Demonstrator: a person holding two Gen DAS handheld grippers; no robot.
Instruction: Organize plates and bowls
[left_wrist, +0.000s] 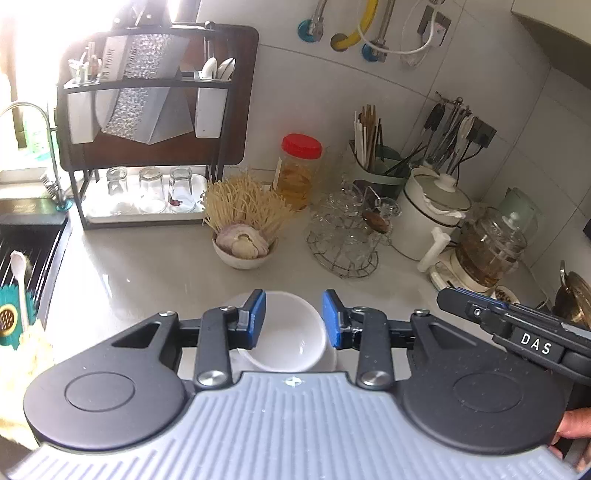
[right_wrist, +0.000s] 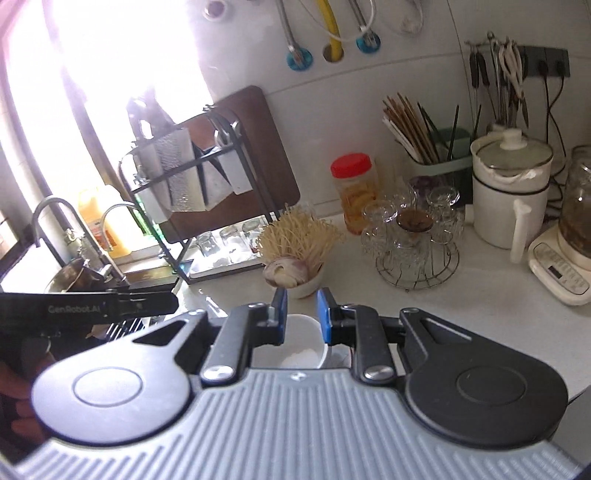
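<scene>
A red-lidded jar (left_wrist: 300, 170) stands against the tiled wall, beside a green holder of chopsticks (left_wrist: 373, 162). Upturned glasses (left_wrist: 150, 189) sit on the dish rack's lower tray. A wire stand of glass cups (left_wrist: 345, 236) rests near a white lidded pot (left_wrist: 430, 212).

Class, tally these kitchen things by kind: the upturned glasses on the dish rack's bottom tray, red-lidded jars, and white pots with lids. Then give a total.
Glasses: 3
Red-lidded jars: 1
White pots with lids: 1
Total: 5
</scene>
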